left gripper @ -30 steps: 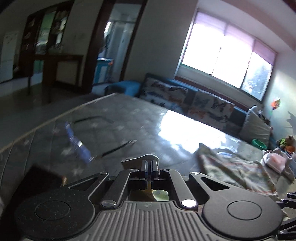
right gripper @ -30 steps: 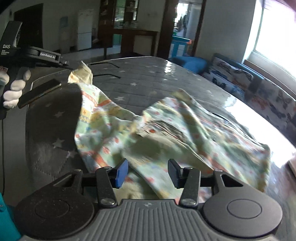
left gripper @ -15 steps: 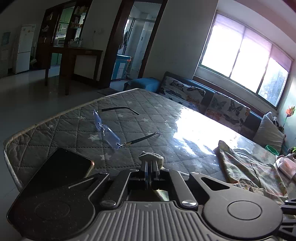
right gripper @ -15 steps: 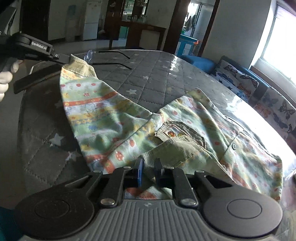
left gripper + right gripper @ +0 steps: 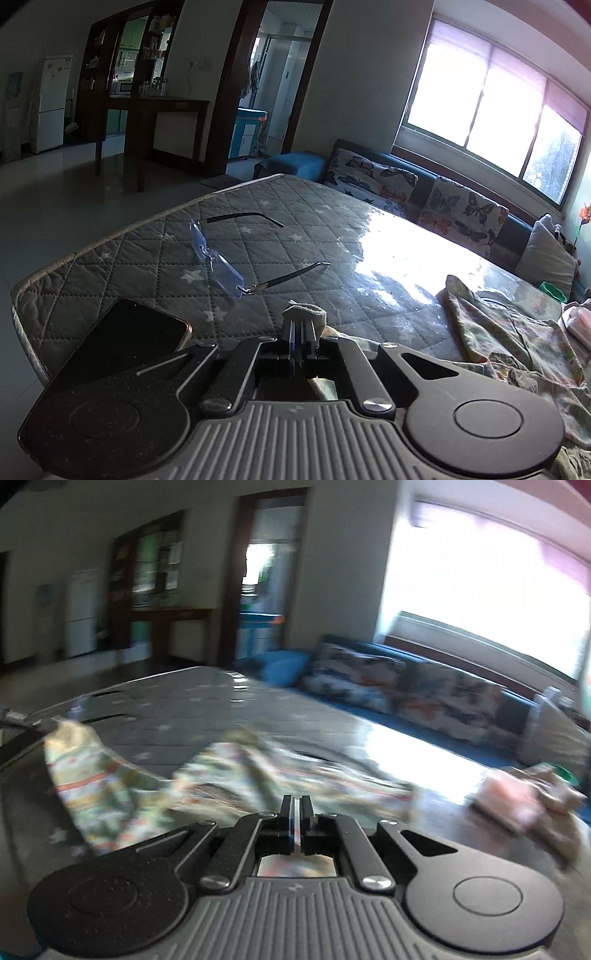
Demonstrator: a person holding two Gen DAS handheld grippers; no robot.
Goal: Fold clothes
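Observation:
A patterned child's garment (image 5: 517,343) with coloured stripes lies crumpled on the grey quilted mattress (image 5: 266,236). My left gripper (image 5: 303,325) is shut on one corner of the garment, and a tuft of cloth sticks out above the fingertips. In the right wrist view the garment (image 5: 122,786) is blurred, its left corner lifted by the left gripper. My right gripper (image 5: 295,805) is shut at the garment's near edge; cloth shows beneath the jaws.
A pair of glasses (image 5: 229,254) and a dark phone (image 5: 125,343) lie on the mattress by its left edge. A pink folded item (image 5: 509,797) sits at the right. A butterfly-print sofa (image 5: 424,199) runs behind the mattress.
My right gripper closed from open onto the garment's near edge and is now swinging up, blurring its view. My left gripper keeps hold of the corner and has steadied.

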